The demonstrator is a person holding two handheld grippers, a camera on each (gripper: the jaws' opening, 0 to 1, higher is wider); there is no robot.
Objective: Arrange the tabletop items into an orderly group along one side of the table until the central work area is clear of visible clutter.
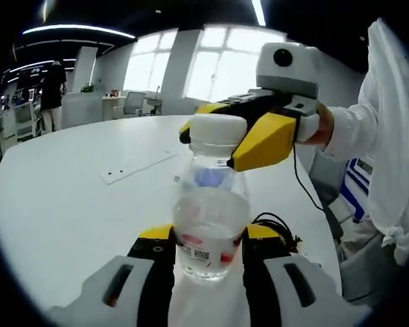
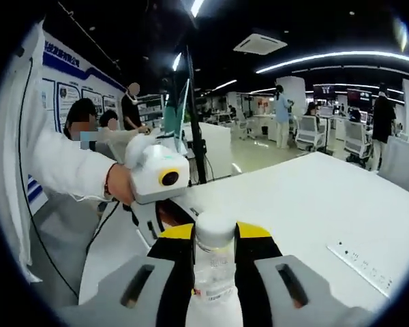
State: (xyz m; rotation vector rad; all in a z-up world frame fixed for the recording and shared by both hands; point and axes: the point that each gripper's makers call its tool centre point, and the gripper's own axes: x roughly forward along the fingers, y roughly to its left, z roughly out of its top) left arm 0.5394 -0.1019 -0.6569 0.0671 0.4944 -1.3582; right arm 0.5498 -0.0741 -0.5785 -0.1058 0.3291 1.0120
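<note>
A clear plastic water bottle [image 1: 211, 204] with a white cap [image 1: 218, 126] stands upright over the white table [image 1: 68, 204]. My left gripper [image 1: 208, 235] is shut on the bottle's lower body, yellow-and-black jaws on either side. My right gripper [image 1: 211, 146] comes in from the right and is shut on the cap. In the right gripper view, the right gripper [image 2: 215, 238] clamps the cap [image 2: 215, 226] from above, with the bottle's body [image 2: 215, 283] below. The left gripper [image 2: 163, 214] reaches in from the left, held by a hand in a white sleeve.
A flat white strip [image 1: 140, 165] [image 2: 361, 262] lies on the table beyond the bottle. A black cable [image 1: 276, 223] coils near the table's right edge. A person in white [image 1: 388, 136] stands at that edge. Desks, chairs and people fill the office behind.
</note>
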